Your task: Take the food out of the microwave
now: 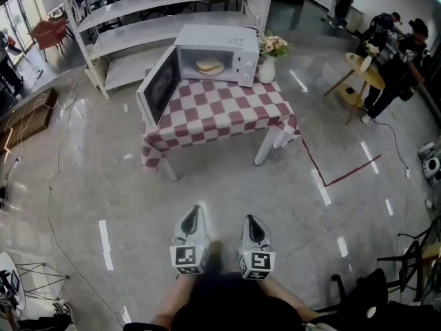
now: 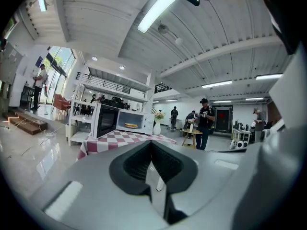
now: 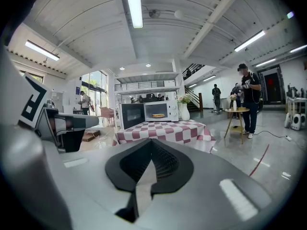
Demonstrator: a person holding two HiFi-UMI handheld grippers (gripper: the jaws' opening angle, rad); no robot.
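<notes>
A white microwave [image 1: 219, 54] stands on a table with a red-and-white checked cloth [image 1: 220, 112]. Its door [image 1: 160, 85] hangs open to the left. Inside lies the food [image 1: 210, 65], a pale flat bread on a plate. It also shows small in the left gripper view as food [image 2: 131, 125] and in the right gripper view as food [image 3: 158, 115]. My left gripper [image 1: 196, 212] and right gripper [image 1: 251, 221] are side by side over the floor, well short of the table, pointing at it. Both have their jaws together, with nothing held.
A white vase of flowers [image 1: 267, 62] stands right of the microwave. Grey shelving [image 1: 158, 19] rises behind the table. At the right, people stand round a small wooden table [image 1: 364, 74]. Red tape [image 1: 344, 178] marks the floor, and a black chair [image 1: 413, 254] sits near right.
</notes>
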